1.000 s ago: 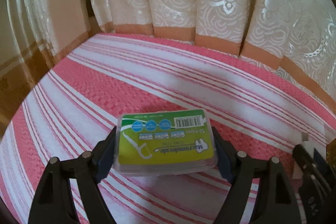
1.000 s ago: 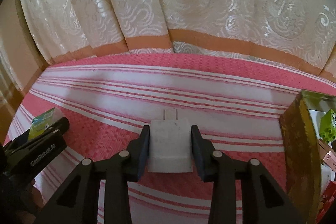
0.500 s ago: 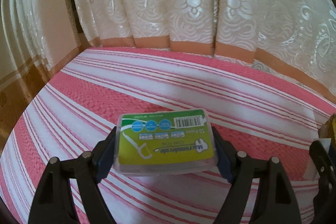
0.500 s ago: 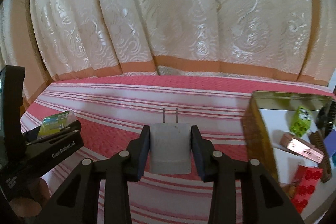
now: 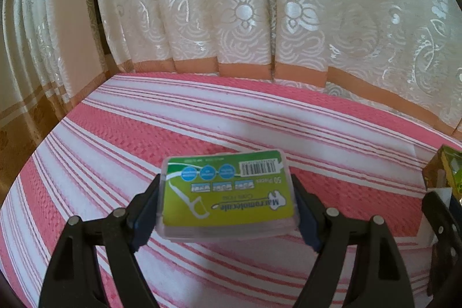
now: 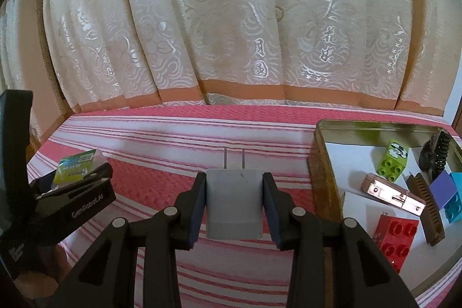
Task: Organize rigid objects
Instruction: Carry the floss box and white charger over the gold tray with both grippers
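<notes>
Loads of open cloth on the left and centre, tin crowds the right

In the right wrist view the striped cloth (image 6: pixel 161 140) is bare through the middle; the gold tin (image 6: pixel 319 160) at right has toy bricks (image 6: pixel 397 234), a comb (image 6: pixel 426 210) and a pink case (image 6: pixel 392 194) packed along its lower right, with white floor free at upper left. The curtain (image 6: pixel 231 33) walls off the top, and the left gripper (image 6: pixel 78 186) blocks the left edge.

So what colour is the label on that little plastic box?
Green and yellow-green, with blue circles and a barcode; the box shows best in the left wrist view.
</notes>
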Tool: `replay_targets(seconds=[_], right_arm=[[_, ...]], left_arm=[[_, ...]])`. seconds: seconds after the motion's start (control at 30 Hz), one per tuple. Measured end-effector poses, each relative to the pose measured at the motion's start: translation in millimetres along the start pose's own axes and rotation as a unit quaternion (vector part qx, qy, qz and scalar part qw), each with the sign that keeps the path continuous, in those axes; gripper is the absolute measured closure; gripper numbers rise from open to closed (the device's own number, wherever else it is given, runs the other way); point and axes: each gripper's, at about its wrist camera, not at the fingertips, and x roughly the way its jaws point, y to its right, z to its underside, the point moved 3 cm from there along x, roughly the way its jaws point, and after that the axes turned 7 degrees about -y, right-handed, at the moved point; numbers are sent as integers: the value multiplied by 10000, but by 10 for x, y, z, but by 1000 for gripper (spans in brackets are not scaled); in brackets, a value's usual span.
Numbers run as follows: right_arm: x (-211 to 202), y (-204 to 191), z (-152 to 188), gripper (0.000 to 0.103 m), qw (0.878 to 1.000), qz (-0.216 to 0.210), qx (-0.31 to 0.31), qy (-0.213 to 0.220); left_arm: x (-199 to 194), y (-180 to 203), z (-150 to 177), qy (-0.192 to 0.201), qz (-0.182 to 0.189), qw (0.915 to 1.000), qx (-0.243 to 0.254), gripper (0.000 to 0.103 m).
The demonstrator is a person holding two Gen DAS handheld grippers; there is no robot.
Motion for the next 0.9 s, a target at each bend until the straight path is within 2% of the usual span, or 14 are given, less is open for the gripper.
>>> replay_targets(seconds=[0.57, 0.9], right_arm=[[-309, 311, 68, 62, 9995, 119, 65, 296], [-460, 460, 92, 62, 9989, 160, 51, 436]], left_arm=[[-429, 286, 280, 467, 57, 9988, 147, 22], [-555, 455, 340, 551, 191, 9983, 43, 22]])
